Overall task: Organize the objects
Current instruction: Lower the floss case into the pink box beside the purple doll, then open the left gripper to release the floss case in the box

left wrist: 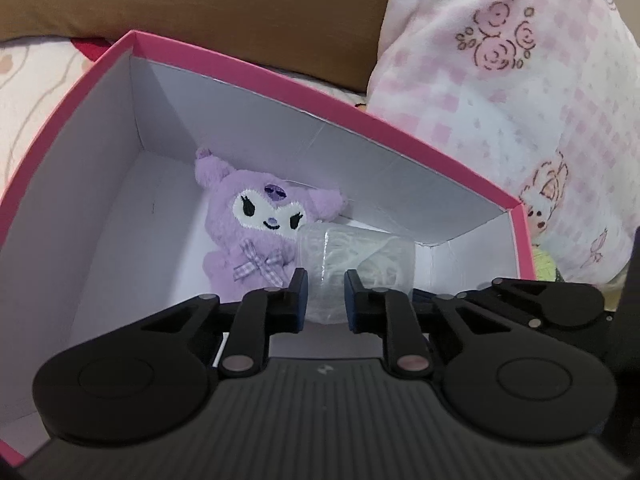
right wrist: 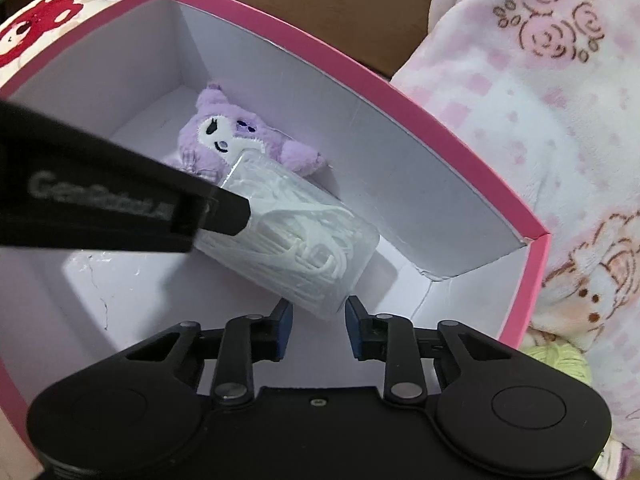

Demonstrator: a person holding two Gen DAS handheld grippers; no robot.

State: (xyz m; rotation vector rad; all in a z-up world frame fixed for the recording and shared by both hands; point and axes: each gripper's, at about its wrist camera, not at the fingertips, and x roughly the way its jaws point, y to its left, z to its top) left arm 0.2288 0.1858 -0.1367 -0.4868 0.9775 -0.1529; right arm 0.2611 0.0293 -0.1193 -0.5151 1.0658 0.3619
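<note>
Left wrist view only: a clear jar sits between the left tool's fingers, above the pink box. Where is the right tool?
Observer: The right tool hangs open over the box, its fingertips flanking the jar at its near end.
Operator: What's inside the jar?
Observer: White floss picks, plain from the right wrist.
Operator: Anything beyond the box's far left corner?
Observer: A red bear print on the bedding.
</note>
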